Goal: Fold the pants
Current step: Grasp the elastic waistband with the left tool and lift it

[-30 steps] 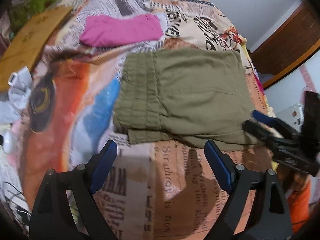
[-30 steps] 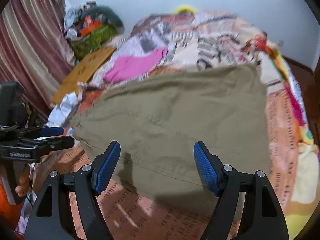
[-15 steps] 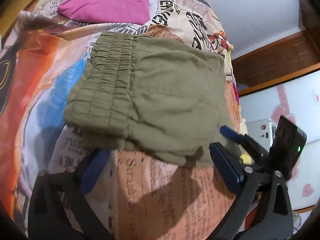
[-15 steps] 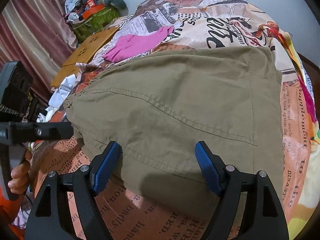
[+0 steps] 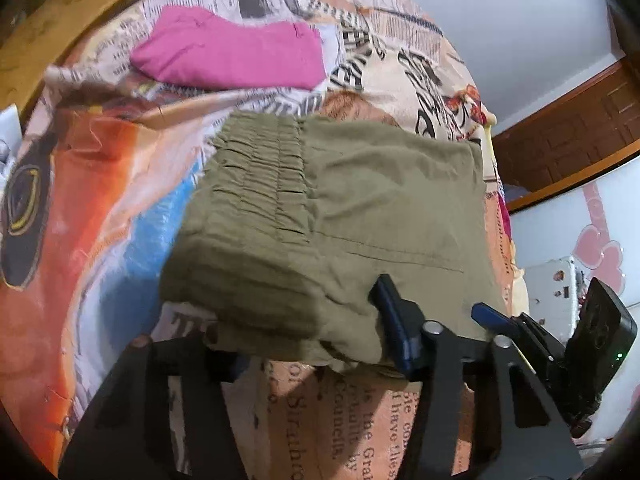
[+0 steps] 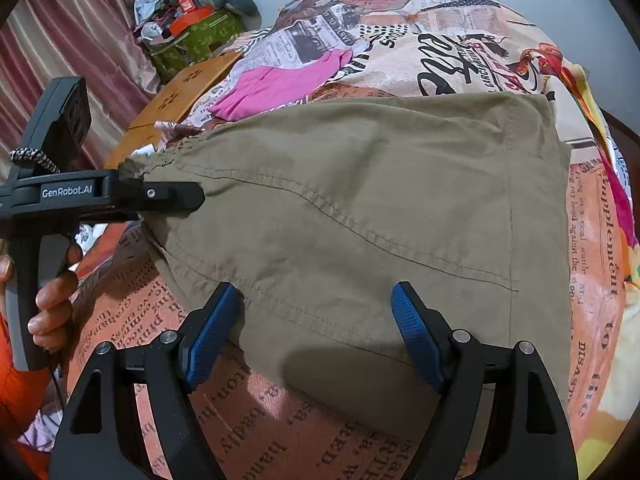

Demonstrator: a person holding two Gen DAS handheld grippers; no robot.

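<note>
Olive-green pants [image 5: 360, 208] lie folded on the bed, elastic waistband [image 5: 260, 184] to the left. My left gripper [image 5: 308, 336] is at their near waistband corner with its jaws closing. Its right pad [image 5: 394, 320] rests against the cloth, its left finger is hidden under the folded edge, and the fabric between them is not squeezed tight. The right wrist view shows that gripper [image 6: 176, 196] lying over the corner of the pants [image 6: 380, 220]. My right gripper [image 6: 316, 332] stands open astride the near edge, its pads clear of the cloth; its blue tip [image 5: 496, 320] shows in the left wrist view.
A folded pink garment [image 5: 232, 56] lies farther back on the newspaper-print bedspread [image 5: 360, 412]. A wooden board [image 6: 180, 96] and a pile of bags and clothes [image 6: 192, 20] sit at the far left by the curtain. A person's hand [image 6: 52, 300] holds the left gripper's handle.
My left gripper has pushed forward onto the pants' near edge and its jaws have narrowed around the cloth, the left finger going under the fold. The right gripper has stayed put.
</note>
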